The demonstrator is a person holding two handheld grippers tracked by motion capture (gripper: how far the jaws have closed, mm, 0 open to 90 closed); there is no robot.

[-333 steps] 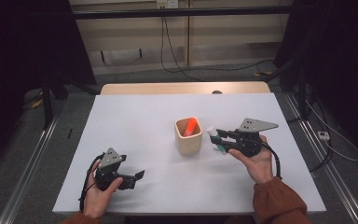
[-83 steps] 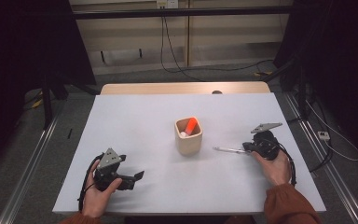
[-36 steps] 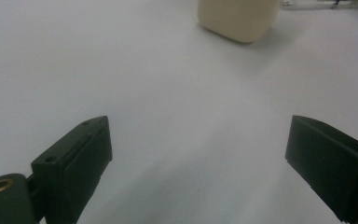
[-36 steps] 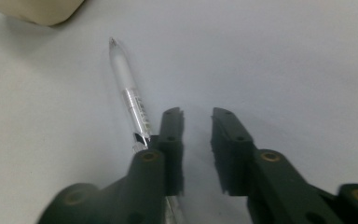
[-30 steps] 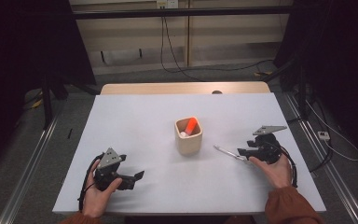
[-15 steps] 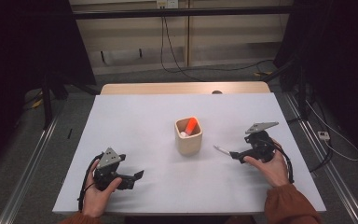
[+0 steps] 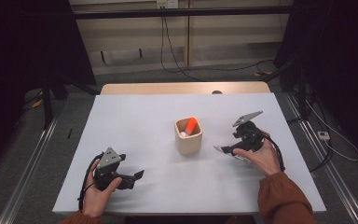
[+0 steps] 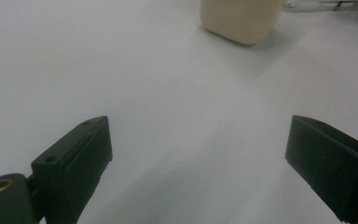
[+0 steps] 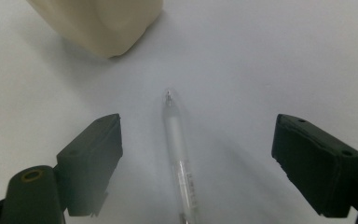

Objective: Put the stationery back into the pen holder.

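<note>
A clear plastic pen [image 9: 179, 156] lies flat on the white table [image 7: 135, 126], its tip pointing at a beige cup [image 7: 188, 140]. My right gripper [image 7: 227, 150] hovers low over the pen [image 7: 218, 149], open. Its jaws have just been closing a little, with the pen between them and untouched by either pad. In the right gripper view the cup [image 9: 98, 23] stands at the top left, beyond the pen's tip. An orange marker [image 7: 191, 125] and a white item stand in the cup. My left gripper [image 7: 138, 175] rests open on the table at the near left, holding nothing.
The left gripper view looks across bare table to the cup [image 8: 241, 18] and the pen [image 8: 326, 5] beyond it. A pale wooden board [image 7: 182, 88] runs along the table's far edge. Metal rails and cables lie on the floor at both sides.
The right gripper let go of the pen, which now lies on the table, and drew a little to the left towards the cup. The left gripper has not moved.
</note>
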